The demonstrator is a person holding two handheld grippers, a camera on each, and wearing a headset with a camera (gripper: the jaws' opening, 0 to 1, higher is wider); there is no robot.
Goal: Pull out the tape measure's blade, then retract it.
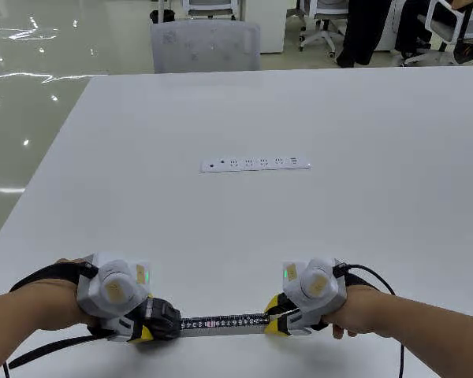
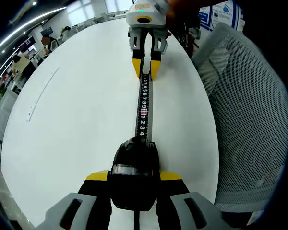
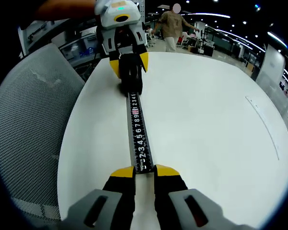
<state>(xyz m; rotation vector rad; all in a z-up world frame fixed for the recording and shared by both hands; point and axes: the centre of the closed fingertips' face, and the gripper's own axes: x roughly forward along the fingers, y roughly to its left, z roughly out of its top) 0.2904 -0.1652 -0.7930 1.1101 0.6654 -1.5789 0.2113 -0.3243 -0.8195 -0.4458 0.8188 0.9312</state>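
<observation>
My left gripper [image 2: 134,176] is clamped on the black plastic tape measure case [image 2: 134,160], with one yellow-tipped jaw on each side of the body. The case sits low at the near edge of the white table [image 1: 299,118]; I can't tell if it touches the top.

The dark numbered blade [image 2: 143,110] is pulled partway out of the case. It runs straight across to my right gripper [image 2: 144,68], just above the table surface. In the head view the blade [image 1: 225,321] spans the gap between the left gripper [image 1: 151,324] on the case [image 1: 165,319] and the right gripper [image 1: 274,316]. The two are near each other, not touching.

In the right gripper view, my right gripper [image 3: 144,171] has its yellow tips closed on the blade's free end. The blade [image 3: 137,127] sits between the jaws, and its numerals read from 2 upward going away from me. At the far end are the case [image 3: 130,79] and the left gripper [image 3: 128,61] gripping it.

A flat white power strip [image 1: 255,164] lies mid-table, well apart from the grippers. A grey mesh office chair [image 1: 205,46] stands at the far edge of the table. Another mesh chair back [image 2: 249,110] is close beside the table's near edge. A person [image 3: 172,26] stands in the background, beyond the table.
</observation>
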